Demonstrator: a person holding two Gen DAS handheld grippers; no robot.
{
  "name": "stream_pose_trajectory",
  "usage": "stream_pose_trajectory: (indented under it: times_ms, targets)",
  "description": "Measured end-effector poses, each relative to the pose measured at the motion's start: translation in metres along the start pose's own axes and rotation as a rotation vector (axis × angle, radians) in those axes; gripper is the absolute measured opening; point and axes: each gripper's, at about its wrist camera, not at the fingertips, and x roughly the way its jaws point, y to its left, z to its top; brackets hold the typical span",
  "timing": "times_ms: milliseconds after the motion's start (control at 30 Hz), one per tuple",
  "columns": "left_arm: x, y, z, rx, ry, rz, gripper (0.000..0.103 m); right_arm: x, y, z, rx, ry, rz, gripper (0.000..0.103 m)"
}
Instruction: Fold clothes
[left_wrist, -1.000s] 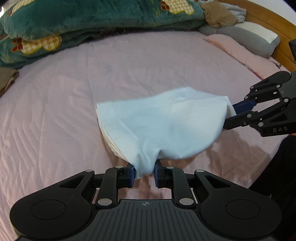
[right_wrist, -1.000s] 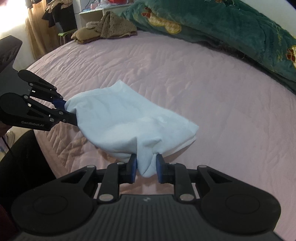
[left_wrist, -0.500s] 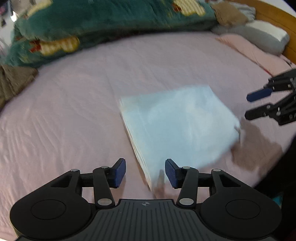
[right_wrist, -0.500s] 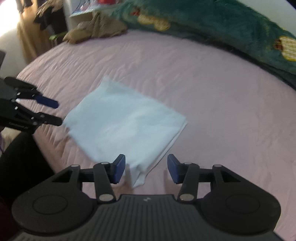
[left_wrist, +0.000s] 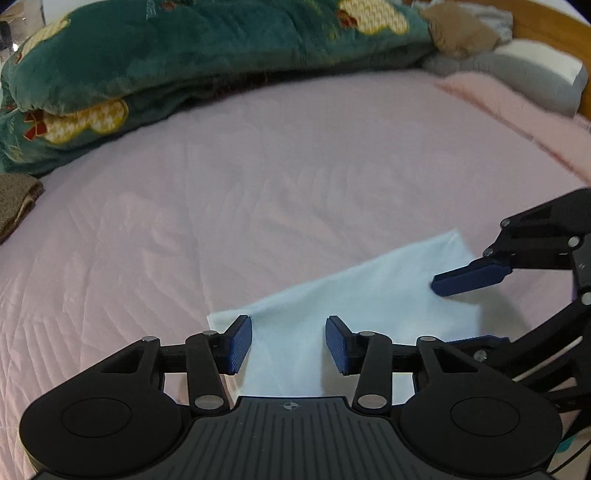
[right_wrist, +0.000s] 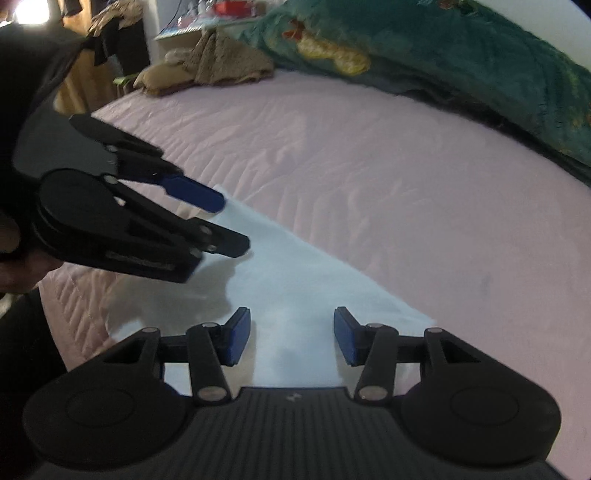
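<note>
A pale blue folded cloth (left_wrist: 354, 295) lies flat on the pink bed cover, near the bed's front edge; it also shows in the right wrist view (right_wrist: 295, 291). My left gripper (left_wrist: 289, 343) is open and empty, hovering over the cloth's near left part. My right gripper (right_wrist: 291, 338) is open and empty over the cloth's near right part. In the left wrist view the right gripper (left_wrist: 463, 314) reaches in from the right above the cloth. In the right wrist view the left gripper (right_wrist: 212, 225) reaches in from the left above the cloth's far corner.
A dark green patterned quilt (left_wrist: 207, 55) is heaped along the far side of the pink bed (left_wrist: 295, 166). A grey pillow (left_wrist: 524, 77) and a brown garment (left_wrist: 461, 33) lie at the head. A brown cloth (right_wrist: 210, 62) sits at the foot corner.
Both grippers have opened and let go of the cloth, which dropped flat onto the bed. Both have since moved in low over the cloth.
</note>
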Motion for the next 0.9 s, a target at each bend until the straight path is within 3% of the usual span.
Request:
stream_pose_trajectory:
  times_ms: [133, 267, 433, 567, 667, 800, 900]
  targets:
    - [0.001, 0.015, -0.009, -0.010, 0.014, 0.032, 0.046, 0.003, -0.014, -0.013, 0.007, 0.027, -0.011, 0.050]
    - [-0.020, 0.032, -0.013, -0.054, -0.014, 0.057, 0.047, -0.018, -0.030, -0.020, 0.049, 0.033, -0.071, 0.050]
    - [-0.051, 0.027, -0.036, -0.063, -0.027, 0.045, 0.047, -0.053, -0.030, -0.034, 0.098, 0.008, -0.074, 0.052]
    - [-0.061, 0.018, -0.062, -0.084, -0.006, 0.027, 0.047, -0.056, -0.020, -0.042, 0.117, 0.006, -0.074, 0.063]
    - [-0.067, 0.011, -0.073, -0.100, -0.008, 0.015, 0.047, -0.059, -0.013, -0.038, 0.116, -0.012, -0.072, 0.064]
    - [-0.079, -0.002, -0.070, -0.110, -0.044, 0.017, 0.048, -0.066, -0.003, -0.031, 0.110, -0.045, -0.073, 0.065]
    - [-0.088, -0.008, -0.065, -0.124, -0.063, 0.041, 0.053, -0.071, 0.000, -0.026, 0.133, -0.064, -0.100, 0.077]
